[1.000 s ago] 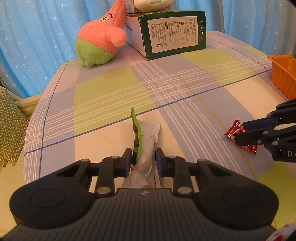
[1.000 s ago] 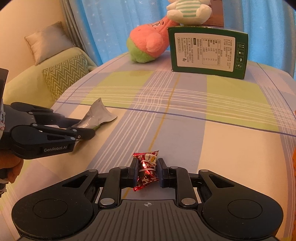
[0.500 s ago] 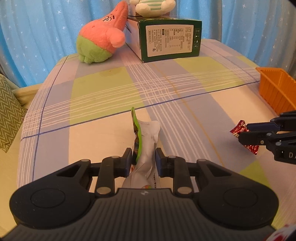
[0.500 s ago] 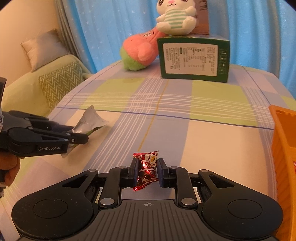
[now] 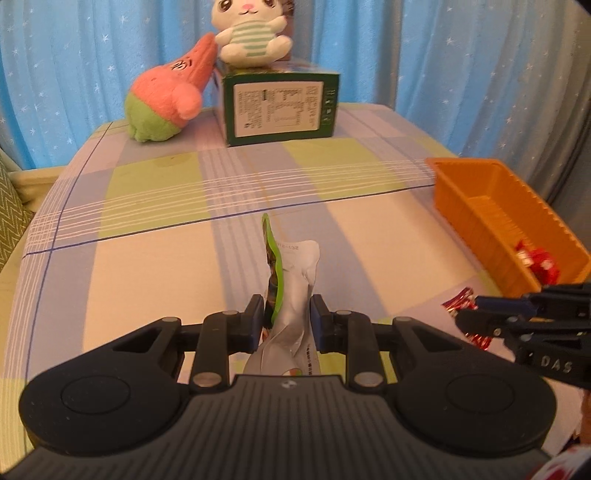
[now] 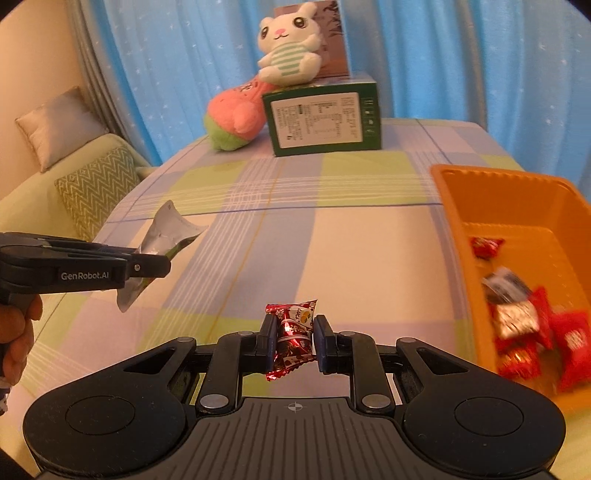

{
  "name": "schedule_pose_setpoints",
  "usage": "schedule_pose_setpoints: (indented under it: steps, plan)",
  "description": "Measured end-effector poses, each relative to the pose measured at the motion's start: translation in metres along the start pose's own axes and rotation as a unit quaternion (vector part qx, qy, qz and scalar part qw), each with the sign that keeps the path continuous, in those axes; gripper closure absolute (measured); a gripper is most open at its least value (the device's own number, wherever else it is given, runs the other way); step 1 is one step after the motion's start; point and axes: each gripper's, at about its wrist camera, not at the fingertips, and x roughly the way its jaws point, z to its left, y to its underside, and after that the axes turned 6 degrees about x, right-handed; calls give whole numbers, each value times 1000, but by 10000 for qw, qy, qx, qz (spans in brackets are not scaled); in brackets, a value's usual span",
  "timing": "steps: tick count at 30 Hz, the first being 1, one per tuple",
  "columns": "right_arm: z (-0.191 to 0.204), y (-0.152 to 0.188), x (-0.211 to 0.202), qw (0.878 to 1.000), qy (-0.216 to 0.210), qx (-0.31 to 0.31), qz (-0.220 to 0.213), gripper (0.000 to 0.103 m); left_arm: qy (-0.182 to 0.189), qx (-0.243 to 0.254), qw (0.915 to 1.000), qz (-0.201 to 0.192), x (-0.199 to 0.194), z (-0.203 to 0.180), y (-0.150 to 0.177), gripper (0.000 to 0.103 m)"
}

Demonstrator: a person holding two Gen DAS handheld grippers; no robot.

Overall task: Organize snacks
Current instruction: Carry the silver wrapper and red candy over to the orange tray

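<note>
My left gripper [image 5: 287, 317] is shut on a crumpled silver and green snack packet [image 5: 293, 280], held up above the checked tablecloth. My right gripper [image 6: 294, 341] is shut on a small red wrapped candy [image 6: 293, 334]. The orange basket [image 6: 491, 192] stands at the right, with several red and silver wrapped snacks [image 6: 524, 325] inside. In the left wrist view the basket [image 5: 476, 206] lies ahead to the right, and the right gripper [image 5: 467, 314] pokes in from the right edge with the red candy [image 5: 458, 301]. In the right wrist view the left gripper [image 6: 162, 260] and its packet [image 6: 162, 236] hang at the left.
A green carton [image 5: 280, 107] stands at the table's far end with a white bunny plush [image 5: 251, 33] on top and a pink and green plush [image 5: 166, 99] beside it. Blue curtains hang behind. A sofa with cushions [image 6: 92, 184] lies beyond the table's left edge.
Both grippers have risen and swung to the right with their snacks. The orange basket has come into view at the right, and the bunny plush now shows at the top.
</note>
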Motion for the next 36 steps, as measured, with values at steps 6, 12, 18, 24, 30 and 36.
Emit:
schedule_pose_setpoints:
  steps: [6,12,18,24,30,36]
  plan:
    - [-14,6,-39,9993,188,295,-139,82,108,-40,9999,-44,-25,-39,2,79]
    - [-22,11,-76,9977,345,483,-324,82,92,-259,9996,-61,-48,-63,5,79]
    - [-29,11,-100,9956,414,706,-460,82,112,-365,9992,-126,-66,-80,4,79]
    - [-37,10,-121,9939,508,804,-562,82,186,-388,9989,-168,-77,-97,2,79]
    - [-47,2,-139,9923,715,808,-608,82,337,-357,9984,-269,-83,-117,-8,79]
    - [-58,-7,-158,9897,879,840,-751,82,517,-216,9977,-376,-86,-139,-21,79]
